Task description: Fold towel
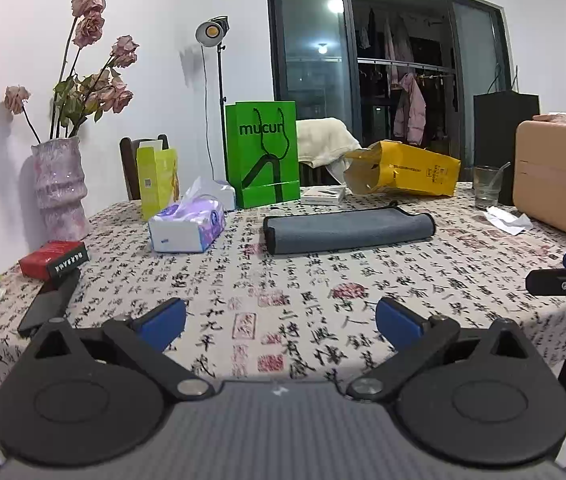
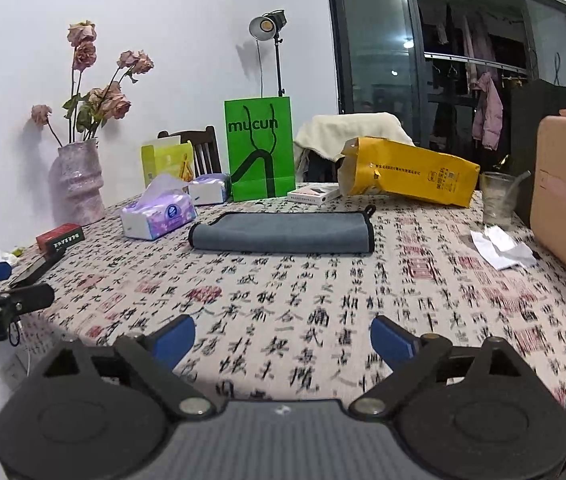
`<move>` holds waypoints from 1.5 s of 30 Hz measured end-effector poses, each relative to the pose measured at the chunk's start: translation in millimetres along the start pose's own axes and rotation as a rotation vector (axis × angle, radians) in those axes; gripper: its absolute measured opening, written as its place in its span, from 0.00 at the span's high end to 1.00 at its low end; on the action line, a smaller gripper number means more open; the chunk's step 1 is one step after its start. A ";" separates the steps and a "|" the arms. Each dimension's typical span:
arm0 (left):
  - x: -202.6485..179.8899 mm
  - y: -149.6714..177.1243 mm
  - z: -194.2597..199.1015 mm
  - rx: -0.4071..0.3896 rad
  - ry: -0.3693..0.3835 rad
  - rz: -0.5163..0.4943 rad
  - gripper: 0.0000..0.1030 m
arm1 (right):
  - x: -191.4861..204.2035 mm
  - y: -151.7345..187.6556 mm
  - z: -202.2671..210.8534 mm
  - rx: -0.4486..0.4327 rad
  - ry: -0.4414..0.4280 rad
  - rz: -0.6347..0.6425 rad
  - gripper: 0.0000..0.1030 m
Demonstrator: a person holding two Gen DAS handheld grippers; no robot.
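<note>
Seemingly folded already, the grey towel lies far across the counter, both the left gripper and right gripper spread empty, so another fold means reaching forward.

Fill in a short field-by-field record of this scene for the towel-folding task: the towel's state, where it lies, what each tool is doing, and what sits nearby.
towel: grey towel with black edging, already folded over into a long flat strip
location: on the patterned tablecloth, near the table's middle
left tool: left tool open, holding nothing, short of the towel
right tool: right tool open, holding nothing, short of the towel
beside towel: tissue pack at its left end
behind towel: green bag upright, yellow bag lying on its side
</note>
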State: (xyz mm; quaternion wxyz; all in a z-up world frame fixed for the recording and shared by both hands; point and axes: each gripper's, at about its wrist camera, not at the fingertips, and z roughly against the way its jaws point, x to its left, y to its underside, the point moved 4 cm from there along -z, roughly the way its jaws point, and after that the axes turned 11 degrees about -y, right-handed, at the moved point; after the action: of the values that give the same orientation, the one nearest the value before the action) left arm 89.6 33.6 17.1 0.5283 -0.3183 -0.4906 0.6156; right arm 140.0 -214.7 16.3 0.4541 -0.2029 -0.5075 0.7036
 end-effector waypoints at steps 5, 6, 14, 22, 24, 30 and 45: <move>-4.1 9.4 18.8 -0.027 0.012 -0.002 0.00 | 5.3 9.9 15.5 -0.004 0.004 0.011 0.07; -4.7 11.6 21.4 -0.026 0.018 -0.002 0.00 | 7.0 12.0 18.5 -0.006 0.004 0.013 0.07; -6.6 33.8 35.3 0.010 0.040 0.014 0.00 | 23.6 34.6 38.1 -0.009 -0.021 0.016 0.07; -9.2 40.2 51.3 0.000 0.041 0.017 0.00 | 38.2 52.8 55.9 -0.011 -0.036 0.011 0.07; -10.2 42.3 52.4 0.014 0.043 0.020 0.00 | 40.6 56.5 60.5 -0.016 -0.035 0.007 0.07; -12.0 44.5 50.9 0.022 0.052 0.011 0.00 | 40.6 57.8 65.4 -0.024 -0.024 0.009 0.07; -14.1 46.1 49.7 0.023 0.056 0.008 0.00 | 39.9 59.1 60.5 -0.013 -0.028 0.000 0.07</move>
State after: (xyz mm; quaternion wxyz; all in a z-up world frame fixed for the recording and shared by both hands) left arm 32.1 8.6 -12.4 0.5430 -0.3312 -0.4672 0.6142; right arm 49.1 -217.3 -5.4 0.4459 -0.1961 -0.5183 0.7029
